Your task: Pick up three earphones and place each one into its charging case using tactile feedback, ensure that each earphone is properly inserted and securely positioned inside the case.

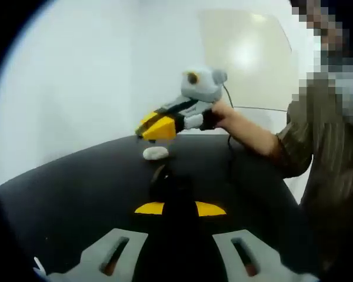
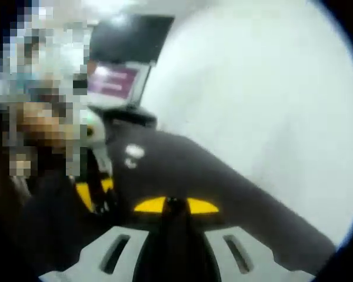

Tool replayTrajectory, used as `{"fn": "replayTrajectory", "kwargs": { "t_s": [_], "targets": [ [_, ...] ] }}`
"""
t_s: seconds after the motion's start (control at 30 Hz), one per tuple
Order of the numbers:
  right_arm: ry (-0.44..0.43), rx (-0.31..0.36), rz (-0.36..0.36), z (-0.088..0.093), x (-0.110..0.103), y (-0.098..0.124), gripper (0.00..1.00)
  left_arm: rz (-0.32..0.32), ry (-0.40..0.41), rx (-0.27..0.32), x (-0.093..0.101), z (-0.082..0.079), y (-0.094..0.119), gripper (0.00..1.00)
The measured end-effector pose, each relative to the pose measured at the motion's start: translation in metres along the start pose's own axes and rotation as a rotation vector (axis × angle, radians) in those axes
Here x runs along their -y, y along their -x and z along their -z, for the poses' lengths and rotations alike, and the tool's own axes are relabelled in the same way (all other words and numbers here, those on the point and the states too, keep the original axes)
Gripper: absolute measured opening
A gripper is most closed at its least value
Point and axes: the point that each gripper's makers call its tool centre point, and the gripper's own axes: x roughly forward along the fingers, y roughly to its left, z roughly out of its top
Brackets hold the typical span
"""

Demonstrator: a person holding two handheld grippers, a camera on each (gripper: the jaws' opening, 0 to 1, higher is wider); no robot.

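Right tool (image 1: 156,126), yellow tips pinched narrow, poised just above white charging case (image 1: 155,153) at bench (image 1: 65,194) centre, twelve o'clock of left tool (image 1: 180,208), apparently seating an earphone; left tool's tips likewise close-set.

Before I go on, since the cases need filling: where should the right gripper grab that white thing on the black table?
Judging from the left gripper view, the white thing lies low and rounded on the black table, just under the right gripper. Probably come from above and pinch its narrow sides. Blur hides finer detail.
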Motion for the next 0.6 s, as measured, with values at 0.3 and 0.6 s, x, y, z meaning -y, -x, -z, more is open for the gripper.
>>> {"fn": "replayTrajectory", "kwargs": {
  "t_s": [0.3, 0.6],
  "targets": [
    [-0.068, 0.225, -0.075, -0.051, -0.020, 0.014, 0.14, -0.006, -0.015, -0.003, 0.003, -0.001, 0.000, 0.15],
    [-0.252, 0.340, -0.092, -0.034, -0.036, 0.023, 0.14, -0.008, -0.016, -0.018, 0.003, 0.001, -0.001, 0.15]
  ]
}}
